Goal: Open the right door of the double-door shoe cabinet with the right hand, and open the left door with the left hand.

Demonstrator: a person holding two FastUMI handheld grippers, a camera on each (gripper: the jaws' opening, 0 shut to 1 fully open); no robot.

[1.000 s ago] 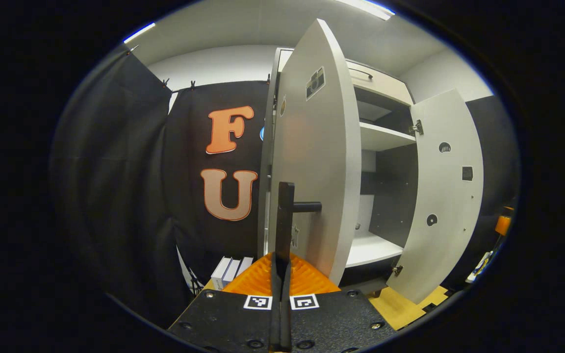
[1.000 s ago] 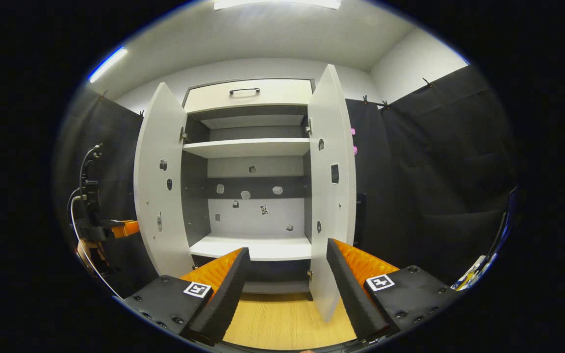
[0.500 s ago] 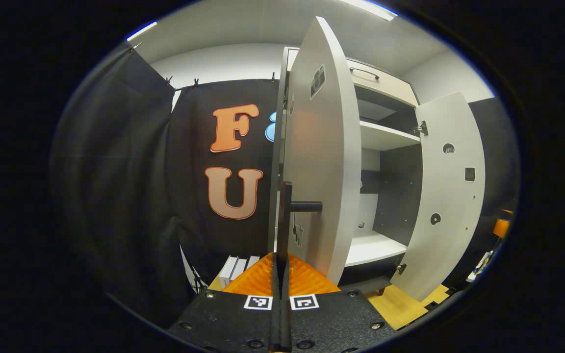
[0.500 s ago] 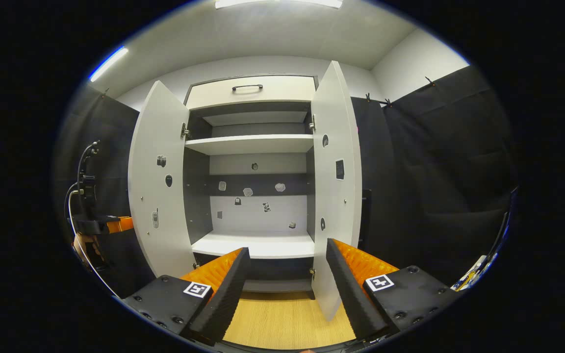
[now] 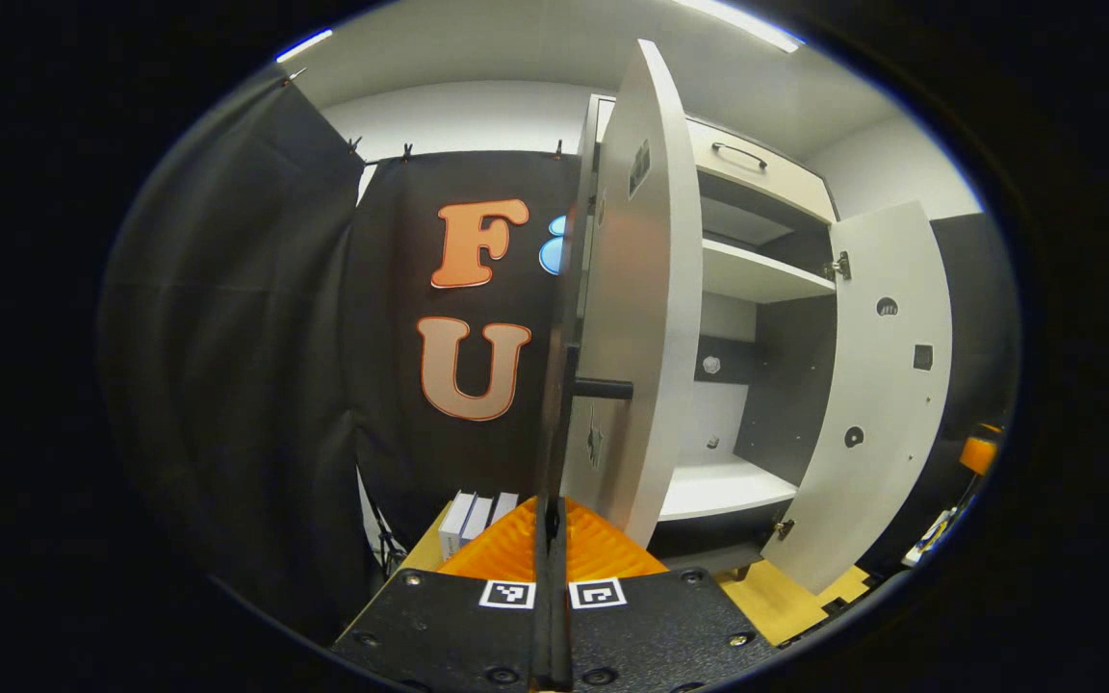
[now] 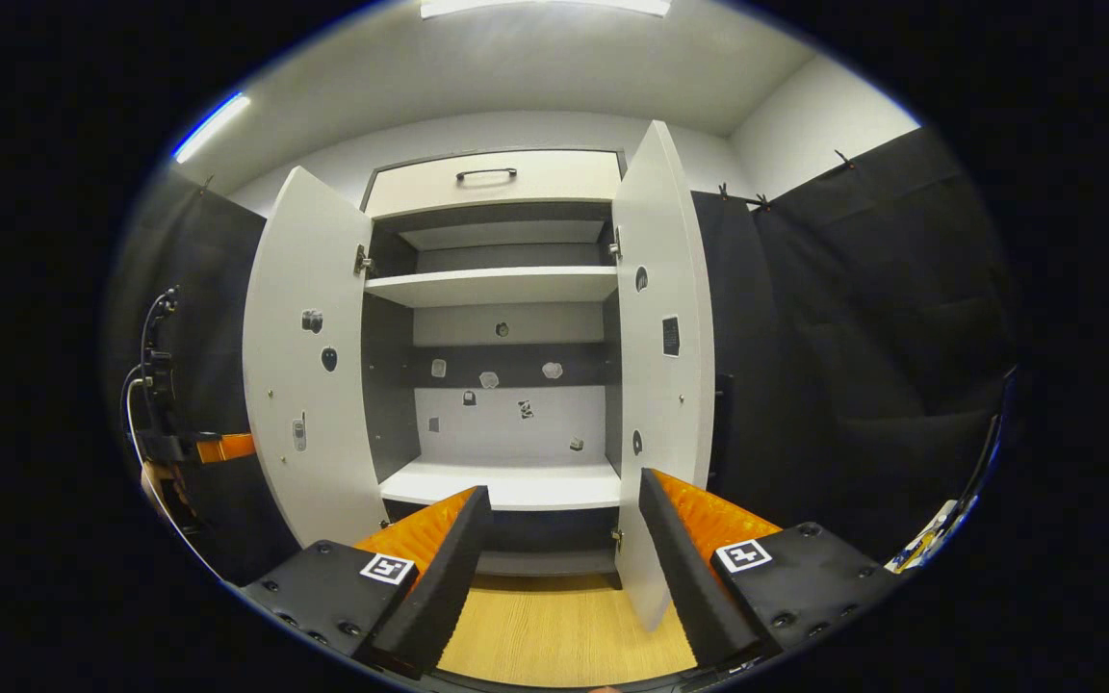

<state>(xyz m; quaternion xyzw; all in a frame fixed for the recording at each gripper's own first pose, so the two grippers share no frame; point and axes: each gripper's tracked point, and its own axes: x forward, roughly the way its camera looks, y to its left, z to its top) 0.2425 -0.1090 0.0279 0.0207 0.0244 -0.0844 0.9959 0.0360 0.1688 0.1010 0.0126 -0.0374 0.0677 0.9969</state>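
The white shoe cabinet [image 6: 502,287] stands with both doors swung out. In the left gripper view the left door [image 5: 636,318] is nearly edge-on. My left gripper [image 5: 552,510] is shut on its black vertical handle [image 5: 562,423]. The right door [image 5: 887,385] hangs wide open farther right. In the right gripper view the left door [image 6: 309,366] and right door [image 6: 665,366] flank the bare shelves. My right gripper [image 6: 564,505] is open, back from the cabinet, with nothing between its fingers. The left gripper [image 6: 203,448] shows at the far left behind the left door.
A closed drawer with a black handle [image 6: 485,175] tops the cabinet. Small stickers dot the back panel and the doors' insides. Wooden floor [image 6: 554,635] lies in front. White boxes [image 5: 477,515] sit on the floor left of the cabinet. Black cloth walls close in on both sides.
The left door has swung farther open, with my left gripper moving along on its handle. The right door and right gripper have barely moved.
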